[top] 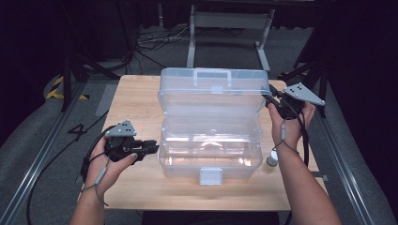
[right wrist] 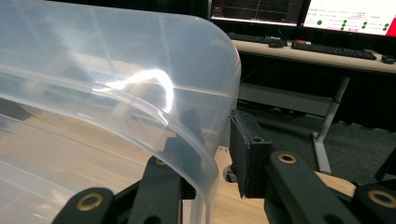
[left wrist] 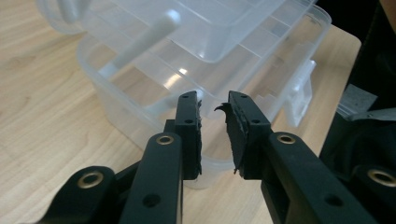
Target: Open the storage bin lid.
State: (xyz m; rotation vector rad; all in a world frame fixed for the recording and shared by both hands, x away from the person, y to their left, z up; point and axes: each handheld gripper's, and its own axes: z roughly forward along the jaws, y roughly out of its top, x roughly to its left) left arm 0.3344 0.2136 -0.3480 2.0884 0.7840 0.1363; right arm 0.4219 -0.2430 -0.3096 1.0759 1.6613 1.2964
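Open box (top: 210,154) mid-table (top: 136,101), small bottle (top: 271,161) just right of it, grippers flanking

This is a lab or recording room, not a home. A small wooden bench (top: 141,192) stands alone on grey carpet (top: 42,140), with metal floor rails (top: 40,157) running along both sides. Cables (top: 155,40) lie loose on the floor at about eleven o'clock from the bench, near yellow-and-black hazard tape (top: 58,86) at nine o'clock. Black curtains (top: 28,47) close off the surroundings. At twelve o'clock stands a metal-framed desk (top: 230,28). The right gripper view shows lit monitors (right wrist: 348,14) and keyboards (right wrist: 334,49) on a long desk (right wrist: 308,58).
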